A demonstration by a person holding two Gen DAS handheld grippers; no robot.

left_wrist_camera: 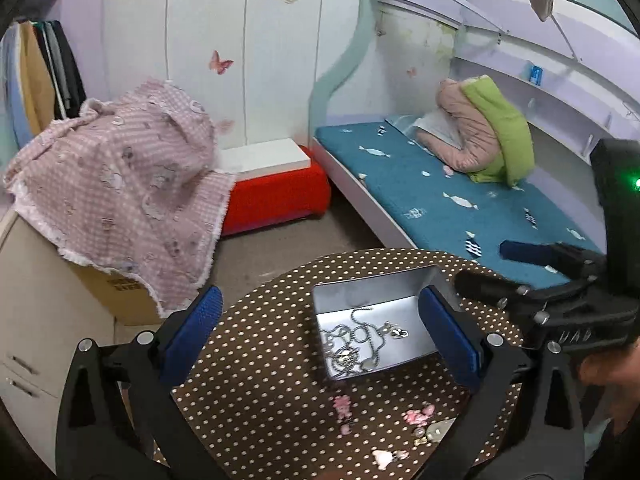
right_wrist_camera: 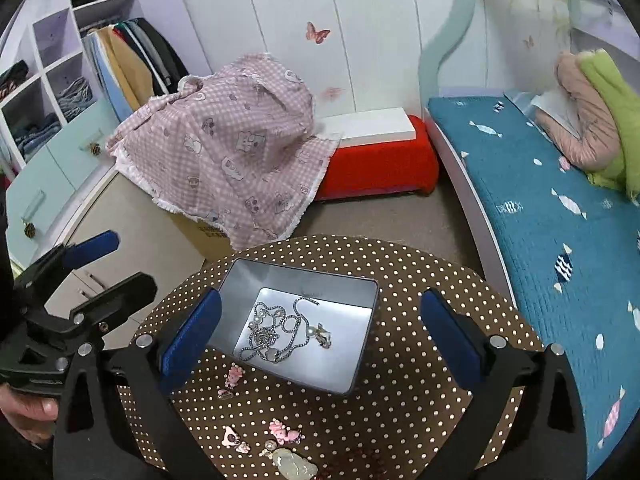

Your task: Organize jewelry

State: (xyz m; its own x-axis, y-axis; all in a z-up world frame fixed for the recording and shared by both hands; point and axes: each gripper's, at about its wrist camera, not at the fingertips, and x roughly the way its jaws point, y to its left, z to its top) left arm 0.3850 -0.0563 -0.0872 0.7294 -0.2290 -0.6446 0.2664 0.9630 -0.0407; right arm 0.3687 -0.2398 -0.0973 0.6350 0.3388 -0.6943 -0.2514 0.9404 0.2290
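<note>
We've got the right gripper (right_wrist_camera: 320, 334) spread wide over our silver tin (right_wrist_camera: 362, 344), nothing between the pads. Tangled chains (right_wrist_camera: 276, 334) with pearls lie inside the tin. On the polka-dot table (right_wrist_camera: 400, 412) in front of it sit pink charms (right_wrist_camera: 284, 432) and a pale pendant (right_wrist_camera: 294, 464). The left gripper (right_wrist_camera: 104, 264) hovers off to the side, also open.

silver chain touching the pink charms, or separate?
Apart. The right wrist view shows the silver chain inside the tin, while the pink charms lie outside on the dotted table.
</note>
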